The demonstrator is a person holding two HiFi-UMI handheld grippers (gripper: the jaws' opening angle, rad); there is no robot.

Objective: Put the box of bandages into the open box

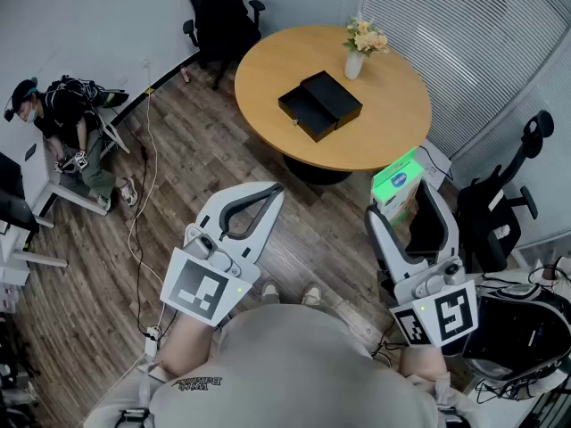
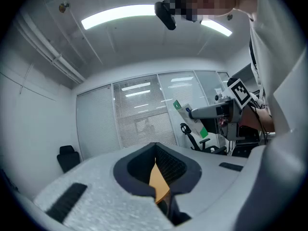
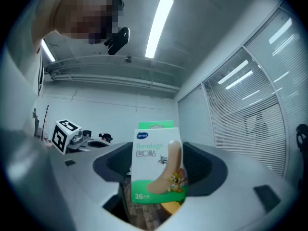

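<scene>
The box of bandages point(image 1: 398, 182), white and green with a cartoon plaster on its front point(image 3: 157, 164), is held upright off the floor between the jaws of my right gripper point(image 1: 401, 203), which is shut on its sides. The open black box point(image 1: 319, 105) lies on the round wooden table point(image 1: 268, 74) well ahead of both grippers. My left gripper point(image 1: 266, 194) hangs over the floor in front of the person, jaws together and empty point(image 2: 158, 177). In the left gripper view the right gripper point(image 2: 216, 110) and the bandage box point(image 2: 191, 117) show to the right.
A vase of flowers point(image 1: 360, 47) stands on the table behind the black box. Black office chairs stand at the back point(image 1: 219, 16) and at the right point(image 1: 504, 205). A person point(image 1: 67, 123) sits on the floor at left, with cables point(image 1: 143, 194) trailing nearby.
</scene>
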